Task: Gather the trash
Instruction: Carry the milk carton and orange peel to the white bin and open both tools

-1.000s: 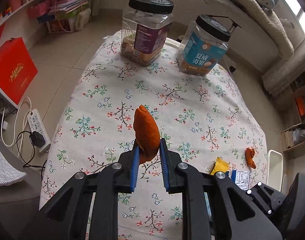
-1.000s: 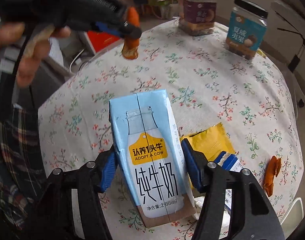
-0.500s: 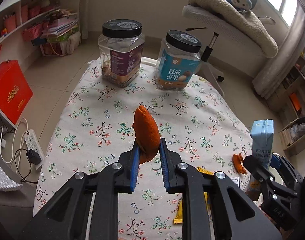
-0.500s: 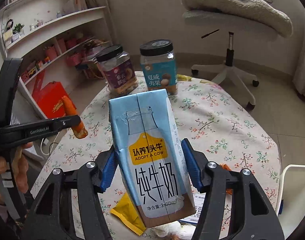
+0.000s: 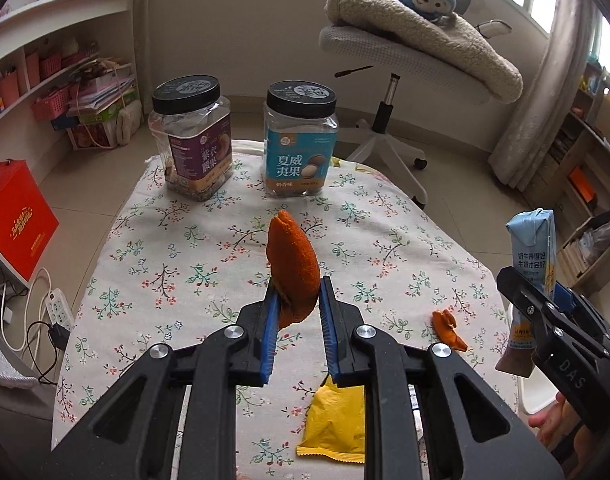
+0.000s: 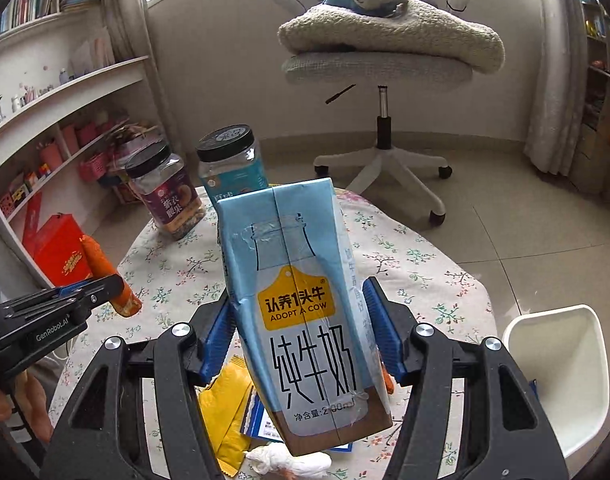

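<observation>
My left gripper (image 5: 296,308) is shut on a piece of orange peel (image 5: 292,268) and holds it above the floral-cloth table (image 5: 165,248). My right gripper (image 6: 301,320) is shut on a light blue milk carton (image 6: 301,300), held upright above the table; it also shows at the right edge of the left wrist view (image 5: 533,276). On the table lie a yellow wrapper (image 5: 337,424), a second small orange peel (image 5: 447,326), a blue-white packet (image 6: 261,416) and a crumpled white tissue (image 6: 285,460). A white bin (image 6: 561,376) stands right of the table.
Two black-lidded snack jars, purple-labelled (image 5: 195,136) and blue-labelled (image 5: 301,140), stand at the table's far end. An office chair (image 5: 409,64) with a blanket and plush toy is behind. Shelves, a red box (image 5: 13,216) and a power strip (image 5: 59,304) are at left.
Both grippers have tilted up and lifted, each keeping its item. The right gripper with the carton has come into the left wrist view at right.
</observation>
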`<state>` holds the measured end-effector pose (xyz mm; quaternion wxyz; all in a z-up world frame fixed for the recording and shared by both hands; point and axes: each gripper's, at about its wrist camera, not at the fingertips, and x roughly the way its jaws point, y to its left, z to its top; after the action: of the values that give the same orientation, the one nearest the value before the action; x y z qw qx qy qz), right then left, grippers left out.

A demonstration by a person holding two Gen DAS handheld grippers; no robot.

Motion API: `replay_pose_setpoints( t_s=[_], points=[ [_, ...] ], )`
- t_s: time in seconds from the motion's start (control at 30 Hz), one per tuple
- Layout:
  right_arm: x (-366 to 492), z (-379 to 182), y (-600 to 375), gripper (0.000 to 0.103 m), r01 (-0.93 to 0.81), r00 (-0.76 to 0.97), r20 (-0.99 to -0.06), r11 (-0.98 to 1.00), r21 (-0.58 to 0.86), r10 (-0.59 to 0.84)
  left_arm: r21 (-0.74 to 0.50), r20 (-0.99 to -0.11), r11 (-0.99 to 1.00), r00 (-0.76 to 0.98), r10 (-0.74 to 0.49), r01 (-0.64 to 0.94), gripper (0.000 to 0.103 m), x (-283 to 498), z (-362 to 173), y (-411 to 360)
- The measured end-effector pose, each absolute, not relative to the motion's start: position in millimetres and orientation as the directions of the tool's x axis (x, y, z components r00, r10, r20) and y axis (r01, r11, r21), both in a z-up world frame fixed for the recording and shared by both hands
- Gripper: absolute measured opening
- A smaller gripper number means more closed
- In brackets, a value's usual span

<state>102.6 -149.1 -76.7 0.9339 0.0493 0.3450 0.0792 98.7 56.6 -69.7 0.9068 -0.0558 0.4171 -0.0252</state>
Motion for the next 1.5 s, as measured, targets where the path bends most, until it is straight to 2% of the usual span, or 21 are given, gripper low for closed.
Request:
replay_pose_setpoints(
  t_s=[0.7,1.13,1.2,1.33,1.5],
  points=[
    [73.0,-63.4,-254.9,0.058,0.081,0.78,-0.625,0.985,0.151,0.032,-0.118,-0.736,0.979,0.647,-0.2,0.168,0.02,94.5,-63.7,-55.1],
    [43.9,-60.3,-360.5,0.059,0.318,0.759,-0.637,0.93,0.183,-0.134,-0.126,-0.737,0.945,0.609,-0.293,0.302,0.02,82.6,-62.7,-137.3],
    [37.6,-58.0,-378.3,0.062,0.365,0.755,-0.634,0.909,0.2,-0.163,-0.138,-0.739,0.935,0.595,-0.316,0.326,0.02,81.2,-62.2,-153.0],
    [22.3,-52.1,-413.3,0.086,0.463,0.742,-0.626,0.858,0.221,-0.239,-0.144,-0.738,0.911,0.572,-0.359,0.385,0.02,75.1,-61.5,-187.4],
    [5.3,-50.1,-447.5,0.088,0.541,0.724,-0.621,0.805,0.242,-0.3,-0.162,-0.745,0.885,0.534,-0.4,0.436,0.02,68.0,-68.9,-228.6]
  ],
)
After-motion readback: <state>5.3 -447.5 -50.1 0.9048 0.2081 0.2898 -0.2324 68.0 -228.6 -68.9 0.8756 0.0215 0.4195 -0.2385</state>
